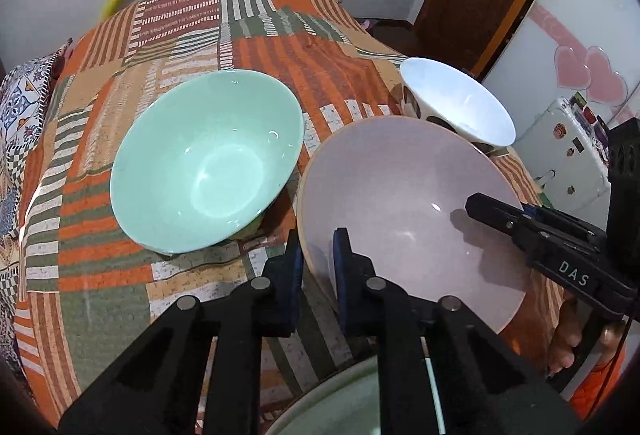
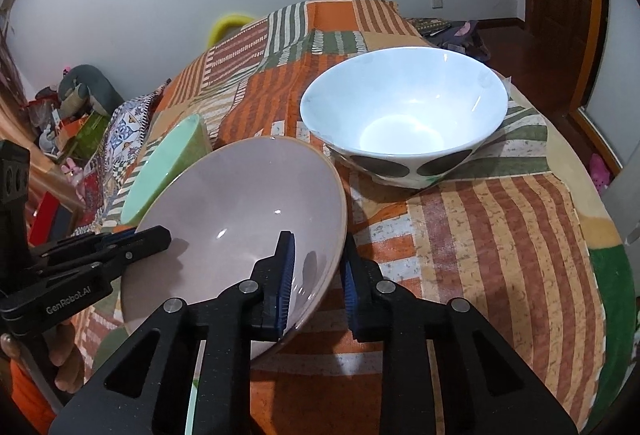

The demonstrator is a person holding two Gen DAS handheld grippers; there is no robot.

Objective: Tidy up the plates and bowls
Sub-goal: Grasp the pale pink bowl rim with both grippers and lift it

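A mauve bowl (image 1: 408, 203) (image 2: 240, 195) sits tilted over the patchwork cloth, between a mint-green bowl (image 1: 204, 159) (image 2: 168, 163) and a white bowl with dark spots (image 1: 452, 103) (image 2: 404, 107). My left gripper (image 1: 318, 239) is shut on the mauve bowl's near-left rim, one pad inside and one outside. My right gripper (image 2: 318, 243) is shut on the opposite rim in the same way. Each gripper shows in the other's view, the right gripper (image 1: 480, 205) from the right and the left gripper (image 2: 160, 235) from the left.
The patchwork cloth (image 1: 328, 47) (image 2: 480, 219) covers a rounded surface that drops off on all sides. A pale green dish rim (image 1: 340, 403) shows just below my left gripper. A white fridge (image 1: 568, 155) stands to the right, and a person's hand (image 1: 568, 339) holds the right gripper.
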